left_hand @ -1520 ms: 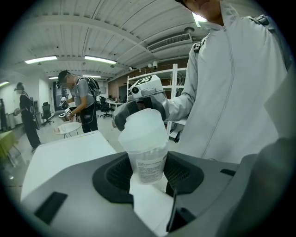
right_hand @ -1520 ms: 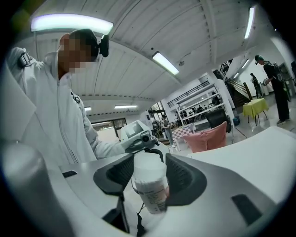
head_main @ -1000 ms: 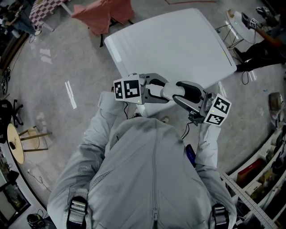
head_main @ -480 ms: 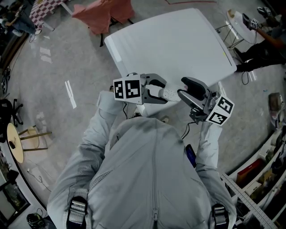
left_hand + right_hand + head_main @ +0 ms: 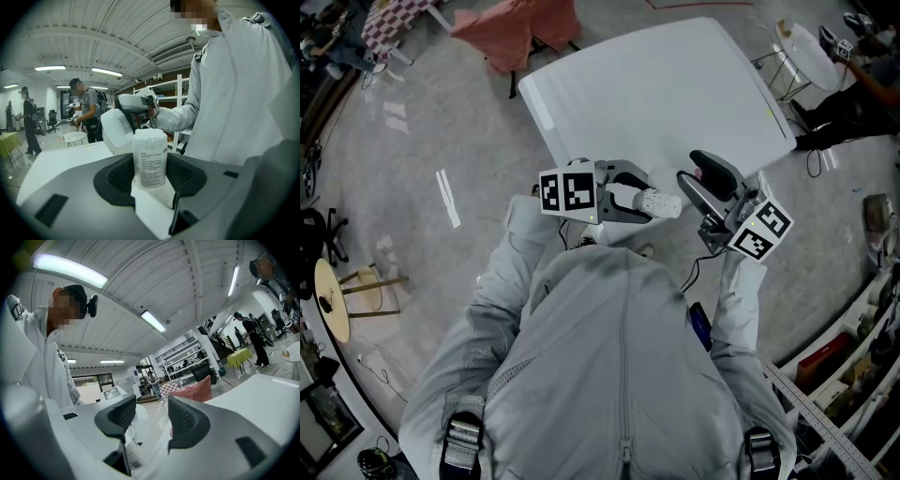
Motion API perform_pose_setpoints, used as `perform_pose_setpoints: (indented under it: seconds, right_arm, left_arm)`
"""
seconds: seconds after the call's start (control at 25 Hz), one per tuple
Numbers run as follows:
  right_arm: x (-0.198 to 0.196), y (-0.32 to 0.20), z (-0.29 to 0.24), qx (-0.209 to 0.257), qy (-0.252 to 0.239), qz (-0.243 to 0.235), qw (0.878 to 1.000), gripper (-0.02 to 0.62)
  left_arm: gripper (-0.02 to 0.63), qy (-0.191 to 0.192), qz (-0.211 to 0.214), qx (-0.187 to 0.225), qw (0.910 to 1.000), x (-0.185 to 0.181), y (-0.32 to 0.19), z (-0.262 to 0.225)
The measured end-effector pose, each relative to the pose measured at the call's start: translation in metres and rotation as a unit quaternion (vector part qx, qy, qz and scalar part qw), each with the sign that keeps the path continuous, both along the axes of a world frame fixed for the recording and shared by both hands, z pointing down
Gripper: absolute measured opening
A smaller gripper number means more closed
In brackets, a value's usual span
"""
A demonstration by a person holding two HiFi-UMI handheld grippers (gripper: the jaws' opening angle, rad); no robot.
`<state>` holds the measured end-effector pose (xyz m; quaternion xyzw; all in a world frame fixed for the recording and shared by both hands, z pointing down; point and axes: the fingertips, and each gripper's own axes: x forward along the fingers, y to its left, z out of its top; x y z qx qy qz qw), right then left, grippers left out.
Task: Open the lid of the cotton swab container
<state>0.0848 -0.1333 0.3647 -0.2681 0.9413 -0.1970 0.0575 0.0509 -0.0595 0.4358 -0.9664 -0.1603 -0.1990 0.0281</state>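
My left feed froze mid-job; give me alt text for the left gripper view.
The left claw grips a clear cotton swab container, lid off, swab tips showing. Behind it, the right claw holds the translucent lid.

print on the cotton swab container [image 5: 149, 159] is too small to read

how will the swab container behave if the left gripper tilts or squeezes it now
Likely light and fairly stiff: the cotton swab container is a clear plastic tube packed with swabs. With the lid off, tipping could spill them. Round sides would probably roll if laid on the table.
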Motion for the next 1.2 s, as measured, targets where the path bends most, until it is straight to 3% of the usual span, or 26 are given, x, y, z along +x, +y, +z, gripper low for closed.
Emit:
perform_pose_setpoints:
  seconds: [0.16,0.32,0.68,1.04,1.2]
  right_arm:
    - [0.003,-0.006,0.01,-0.004,0.022,0.022,1.0,0.236]
    - [-0.008,-0.002,0.025,0.003,0.069,0.01,0.998,0.236]
    - [-0.005,-0.002,0.024,0.009,0.062,0.016,0.998,0.236]
    - [0.005,-0.008,0.004,0.046,0.09,0.066,0.993,0.236]
    - [0.011,-0.008,-0.015,0.07,0.099,0.091,0.988,0.236]
  left_arm:
    - [0.204,0.012,0.002,-0.003,0.9999,0.004,0.004,-0.001]
    - [0.204,0.025,-0.001,-0.005,0.9997,0.009,0.0,-0.009]
    - [0.204,0.031,-0.013,-0.007,0.9994,0.01,-0.004,-0.002]
    - [0.206,0.039,-0.103,-0.008,0.9939,0.004,-0.037,-0.002]
    - [0.206,0.039,-0.185,-0.01,0.9819,0.004,-0.064,-0.007]
